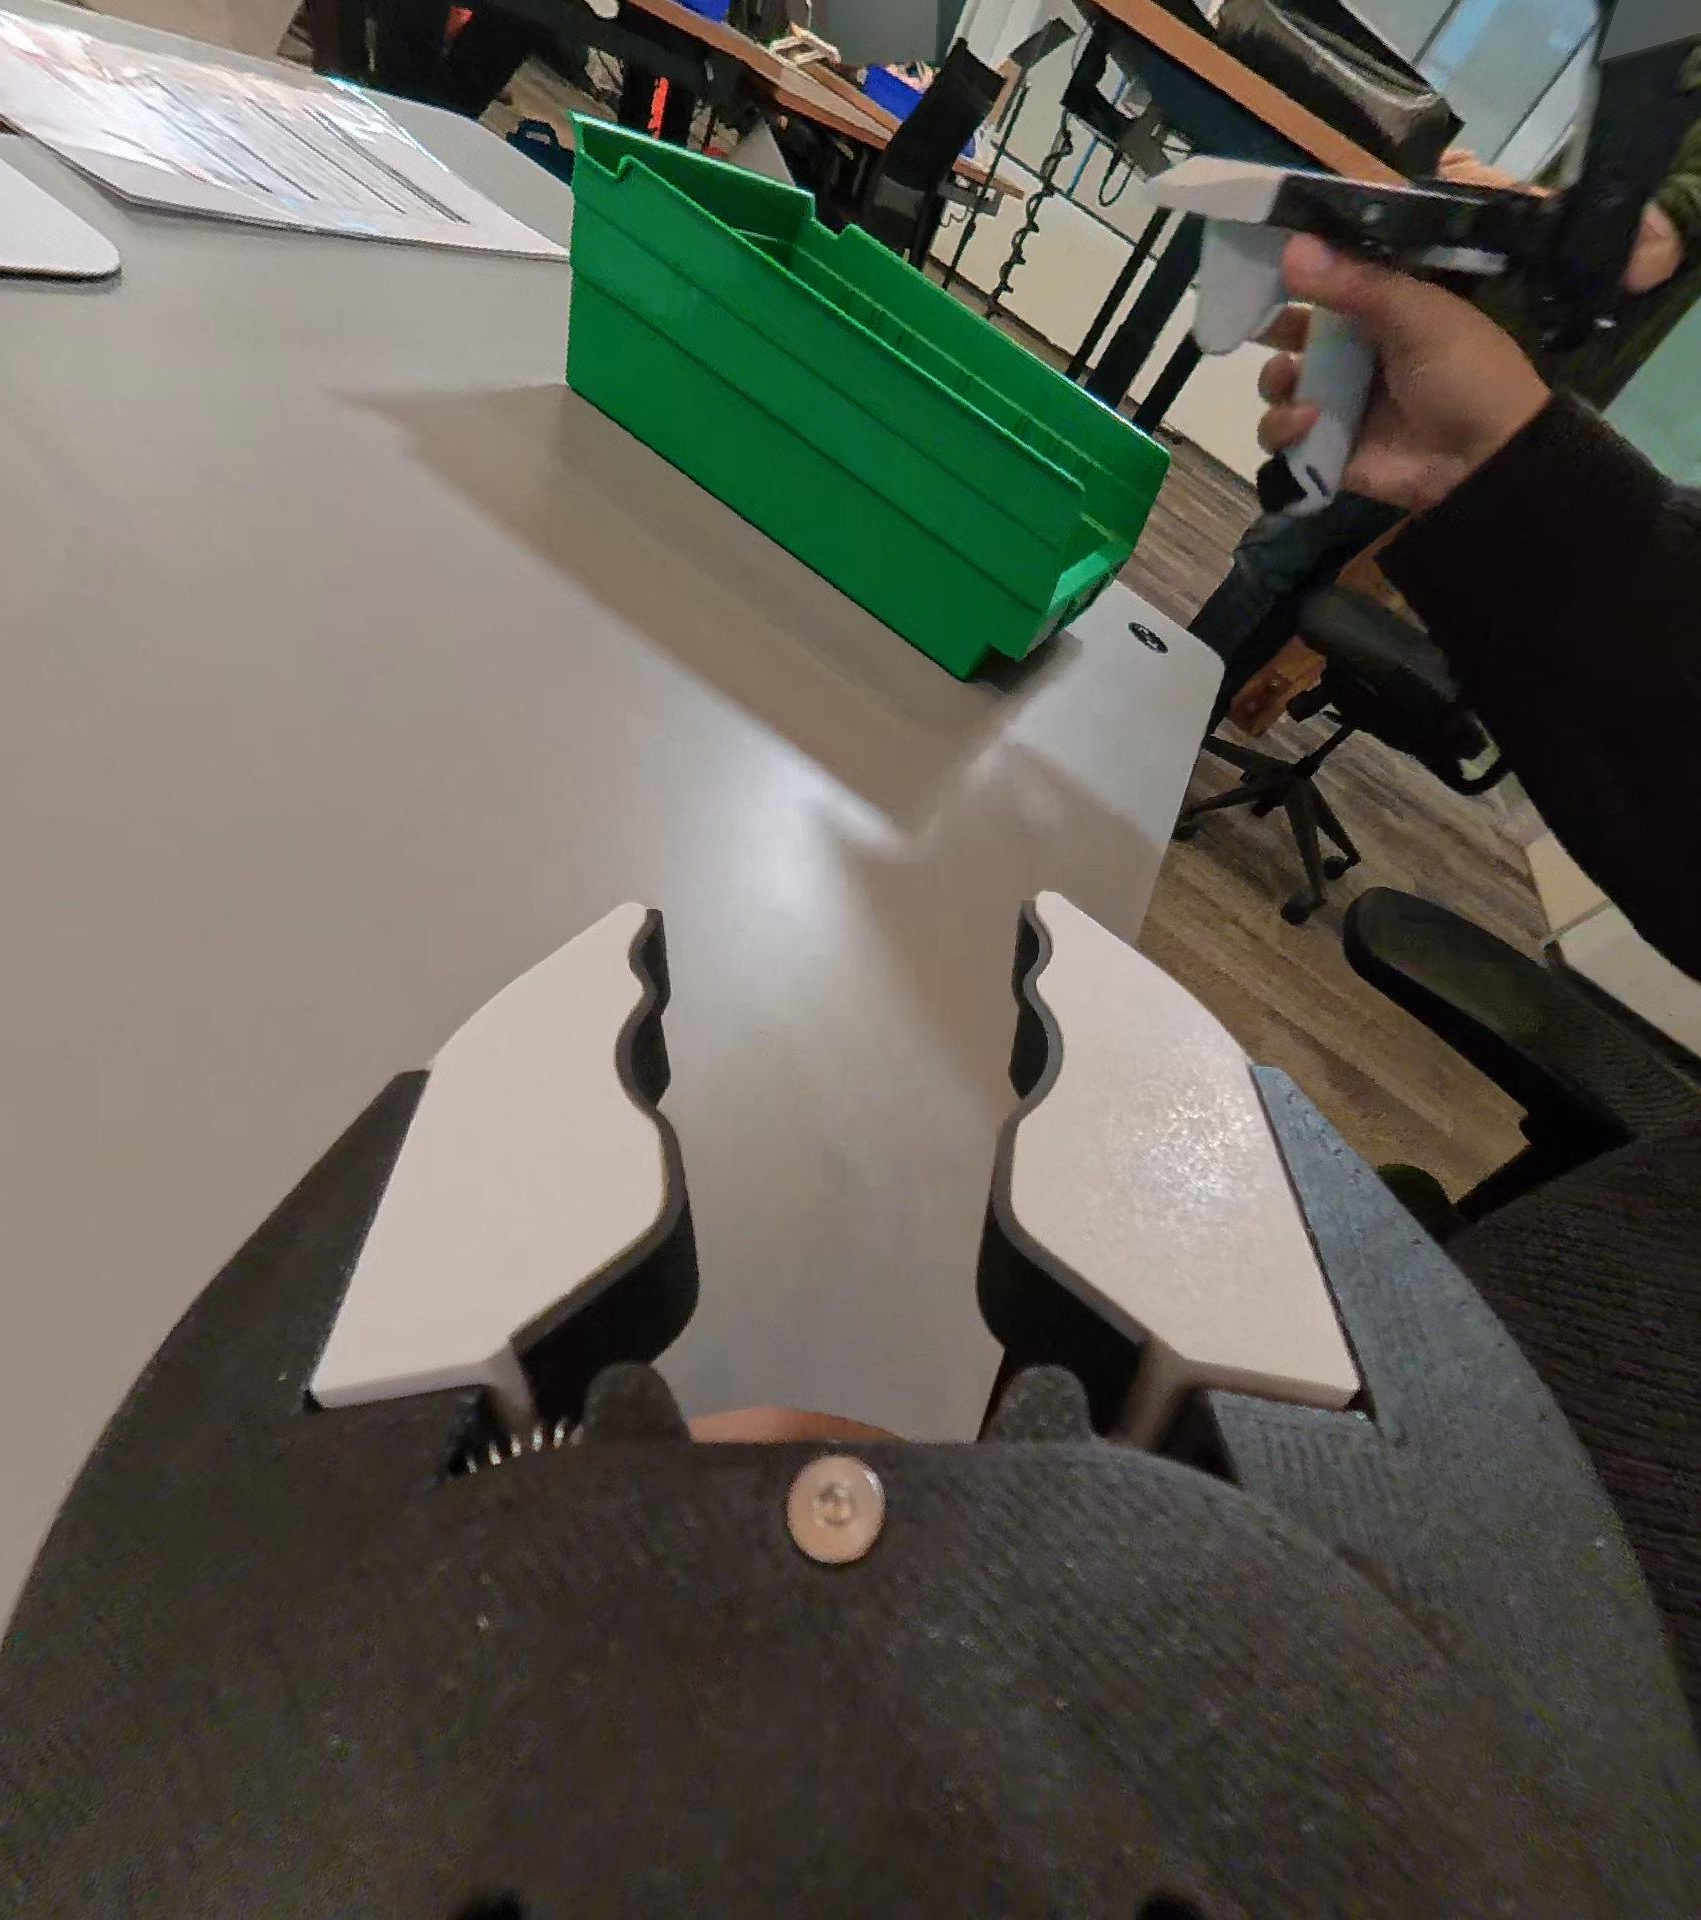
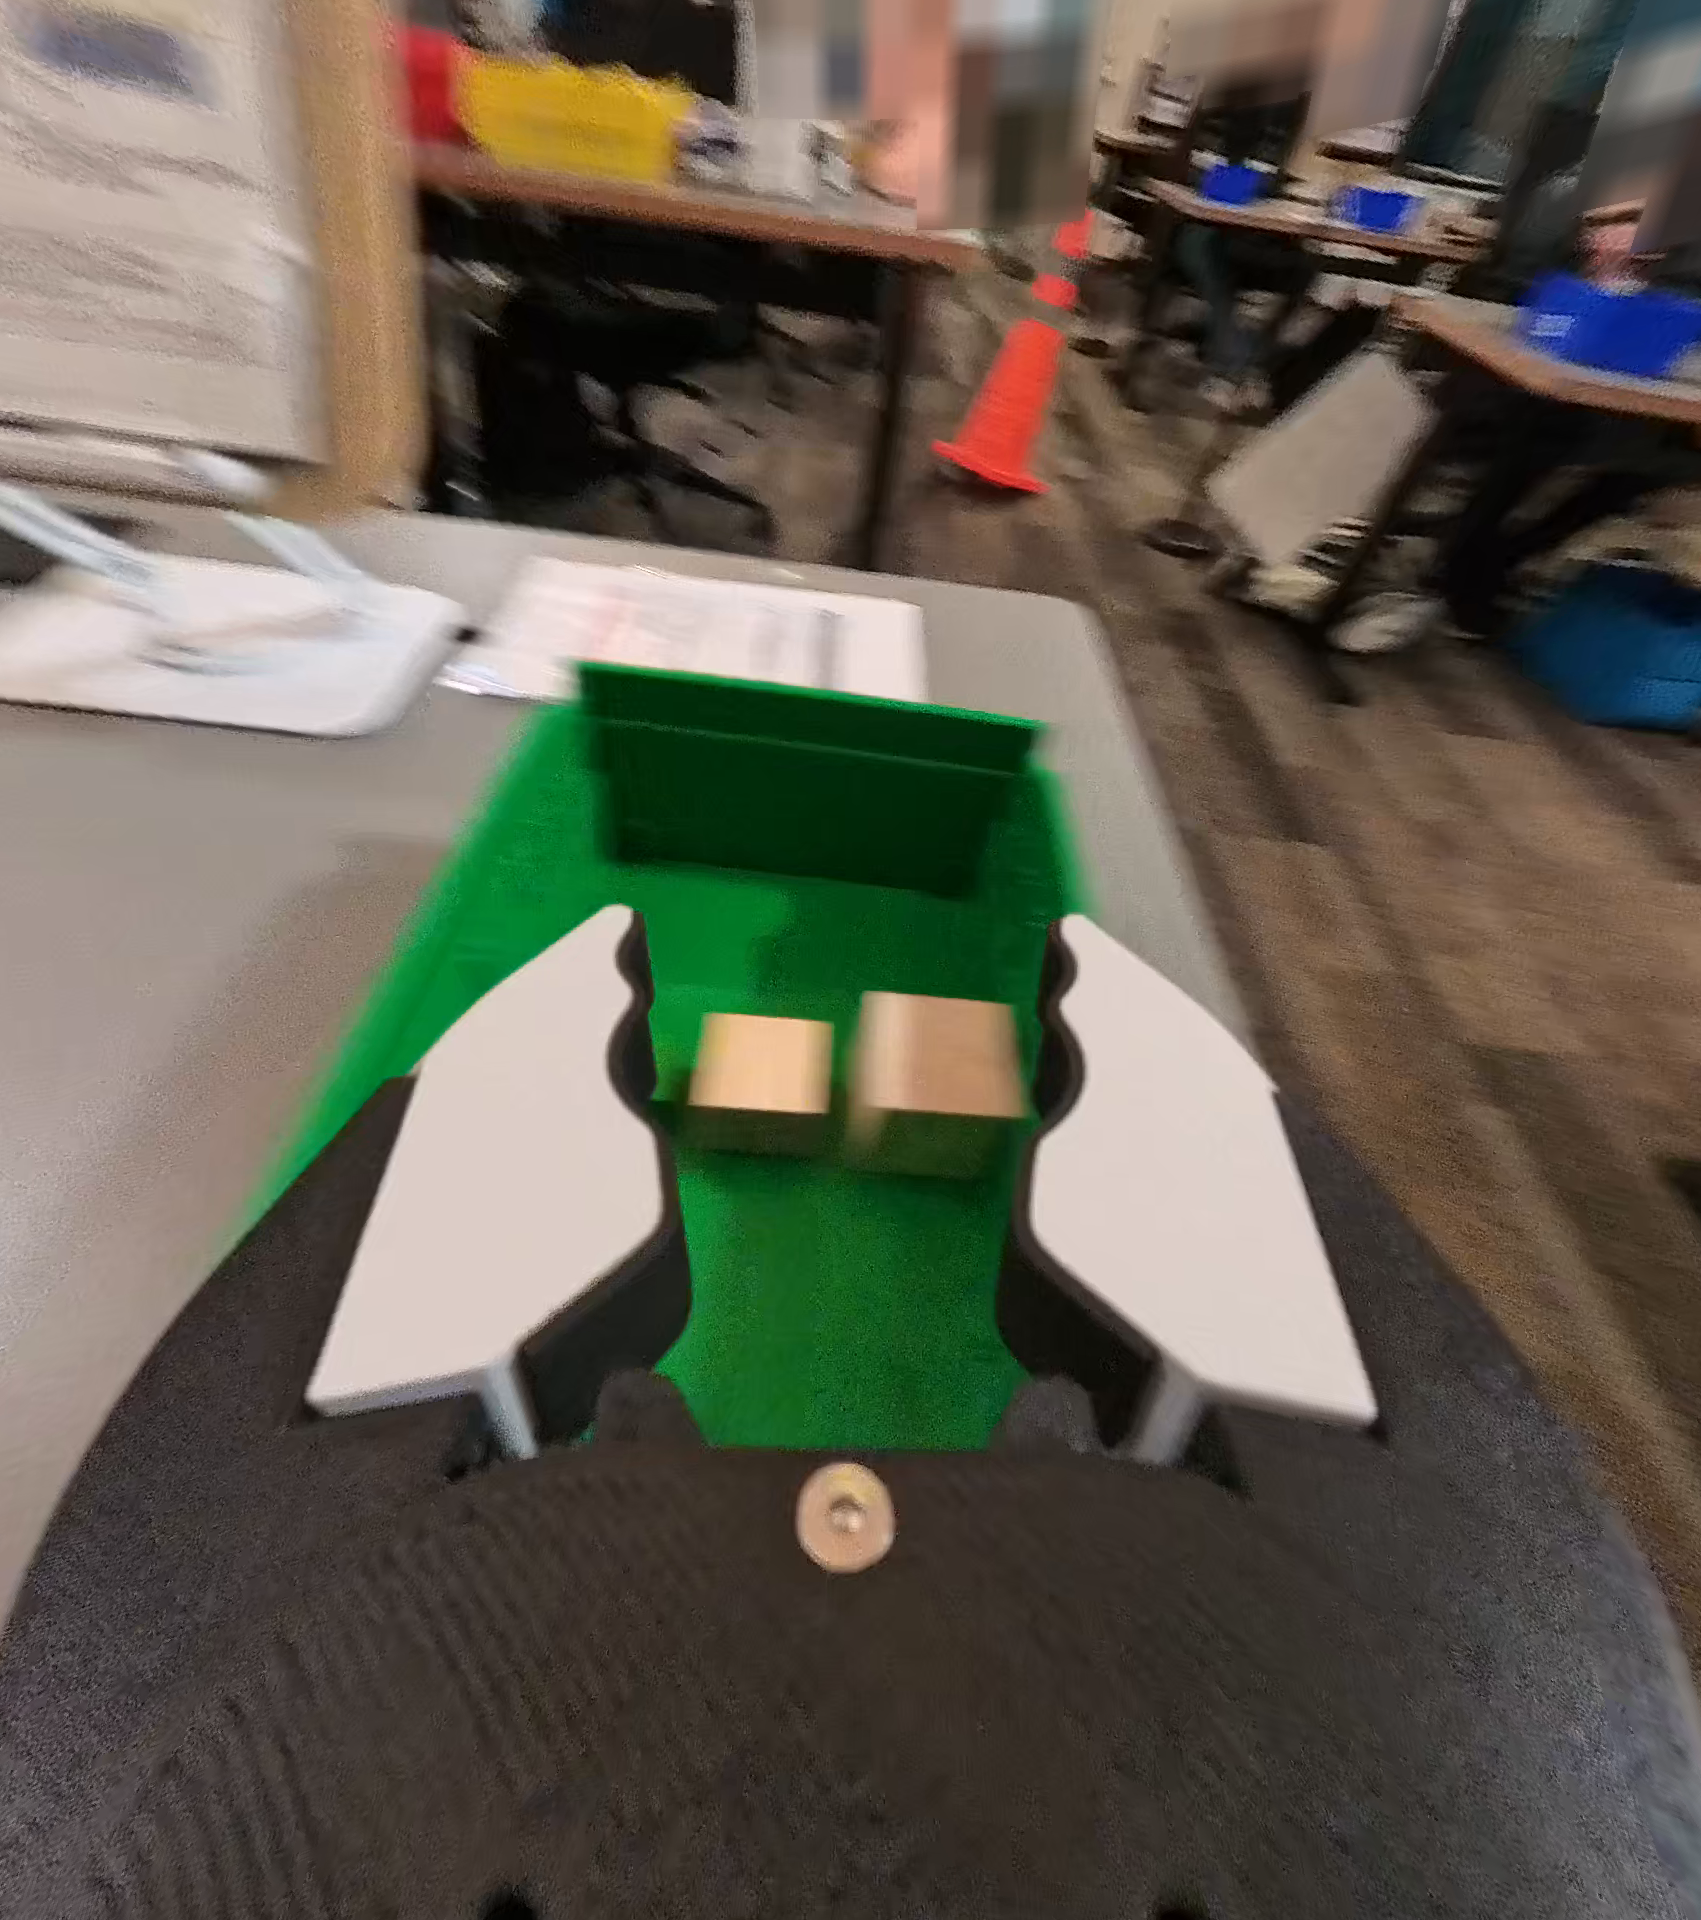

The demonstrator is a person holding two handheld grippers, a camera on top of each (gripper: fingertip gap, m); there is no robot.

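A long green plastic bin (image 1: 825, 416) stands on a grey table (image 1: 254, 623) near its right edge. My left gripper (image 1: 841, 945) is open and empty, low over the bare tabletop in front of the bin. My right gripper (image 2: 846, 956) is open and empty, held above the bin (image 2: 825, 1299); the view is blurred. Two tan wooden blocks (image 2: 851, 1075) lie side by side on the bin floor, seen between the fingers. In the left wrist view the right gripper (image 1: 1241, 197) shows in a person's hand (image 1: 1397, 384), raised beyond the bin's right end.
White sheets and pads (image 1: 202, 135) lie at the far side of the table. The table's right edge (image 1: 1178, 790) drops to a wood floor with black office chairs (image 1: 1365, 686). An orange cone (image 2: 1012, 395) and other desks with blue bins (image 2: 1615, 322) stand farther off.
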